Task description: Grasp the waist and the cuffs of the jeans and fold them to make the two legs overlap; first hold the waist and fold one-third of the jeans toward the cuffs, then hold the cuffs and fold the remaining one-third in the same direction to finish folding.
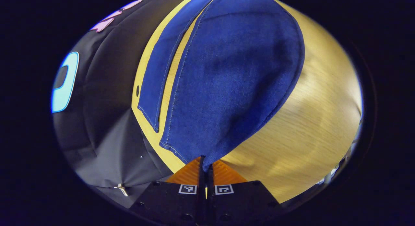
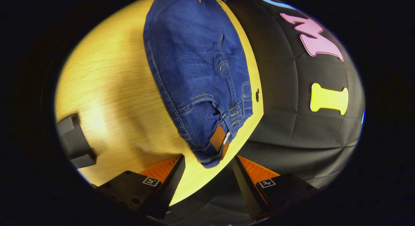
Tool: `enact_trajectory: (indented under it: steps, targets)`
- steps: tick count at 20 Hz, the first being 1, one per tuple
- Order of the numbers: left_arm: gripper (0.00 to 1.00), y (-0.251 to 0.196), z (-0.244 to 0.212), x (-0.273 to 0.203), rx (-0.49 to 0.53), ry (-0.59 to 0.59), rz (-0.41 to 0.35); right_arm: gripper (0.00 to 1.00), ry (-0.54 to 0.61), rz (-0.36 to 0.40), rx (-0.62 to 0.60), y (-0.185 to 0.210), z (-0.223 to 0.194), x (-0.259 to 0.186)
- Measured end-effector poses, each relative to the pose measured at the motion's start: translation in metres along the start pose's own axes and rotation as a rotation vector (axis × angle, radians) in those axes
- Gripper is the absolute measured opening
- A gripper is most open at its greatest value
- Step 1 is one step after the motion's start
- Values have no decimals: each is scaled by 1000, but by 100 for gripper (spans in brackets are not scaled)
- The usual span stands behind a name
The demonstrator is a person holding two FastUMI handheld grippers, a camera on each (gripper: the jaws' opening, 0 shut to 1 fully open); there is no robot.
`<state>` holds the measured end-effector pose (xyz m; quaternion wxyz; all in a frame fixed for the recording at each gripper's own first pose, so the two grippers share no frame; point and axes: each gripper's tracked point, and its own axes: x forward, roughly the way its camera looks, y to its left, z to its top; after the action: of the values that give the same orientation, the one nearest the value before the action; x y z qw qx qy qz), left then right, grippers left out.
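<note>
Pale wood-grain tabletop (image 1: 311, 128) carries the blue denim jeans (image 1: 233, 77), with the black cloth booth wall (image 1: 103, 99) hanging just beyond the table's edge.

From the left gripper view, the left gripper (image 1: 205, 169) has its two fingers pressed together on the near corner of a trouser leg's cuff (image 1: 194, 154) — the fabric rises from that pinch and spreads away toward the far side as a broad, smooth panel with pale topstitching along its hem and side seam. To the left of it a second leg (image 1: 157, 73) lies flat on the wood, a narrow strip of table showing between the two. A small dark hole (image 1: 137, 90) marks the tabletop near its left edge.

From the right gripper view, the right gripper (image 2: 209, 174) stands with its fingers wide apart, holding nothing, just short of the waist (image 2: 214, 145) of the jeans. The waistband's corner lies between and slightly beyond the fingertips, at the table's right edge — it bears a brown leather-like patch (image 2: 218, 137), belt loops and contrast stitching around a pocket. A dark blocky object (image 2: 76, 140) sits at the left on the wood.
</note>
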<state>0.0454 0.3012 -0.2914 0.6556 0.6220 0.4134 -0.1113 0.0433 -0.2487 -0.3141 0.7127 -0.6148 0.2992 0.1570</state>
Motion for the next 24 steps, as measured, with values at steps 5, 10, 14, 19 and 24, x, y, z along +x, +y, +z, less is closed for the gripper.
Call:
enact_trajectory:
  steps: [5,10,14,19,24]
  targets:
    - [6,0,1,1,-34,7,28,85,5,35,-73,-2,7,24]
    - [6,1,3,2,-41,19,63,28,23,85,-93,9,8,30]
    - [6,-1,4,0,-68,26,29,12,38,152,33,10,6,34]
    - [10,-4,2,-1,-99,28,-28,12,61,155,29,9,-2,29]
    - [6,19,10,-13,-164,-15,-112,12,50,118,202,-31,12,10]
